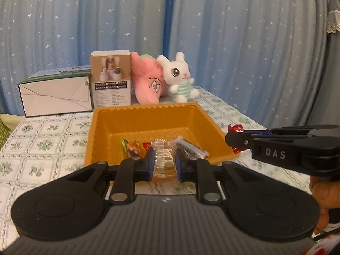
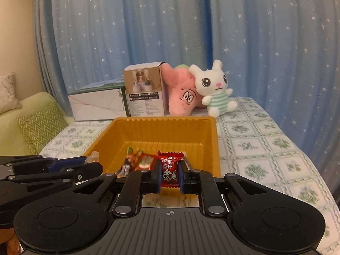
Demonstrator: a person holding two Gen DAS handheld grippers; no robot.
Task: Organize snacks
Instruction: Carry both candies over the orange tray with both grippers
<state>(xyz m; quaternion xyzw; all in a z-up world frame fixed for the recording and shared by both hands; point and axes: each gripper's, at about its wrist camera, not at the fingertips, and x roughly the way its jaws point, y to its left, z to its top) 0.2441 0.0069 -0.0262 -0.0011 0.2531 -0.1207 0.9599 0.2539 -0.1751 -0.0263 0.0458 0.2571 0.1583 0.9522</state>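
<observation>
At the far left of the table lies a white carton (image 1: 55,95), with a small upright box (image 1: 110,80), a pink plush (image 1: 148,82) and a white bunny (image 1: 181,78) beside it. In front sits the orange tray (image 1: 148,119), a few wrapped snacks (image 1: 131,148) already inside. The left gripper (image 1: 164,162) pinches a clear-wrapped snack (image 1: 163,157) at the tray's near edge. To its right, the right gripper (image 2: 169,175) clamps a red candy (image 2: 170,165) there too.
</observation>
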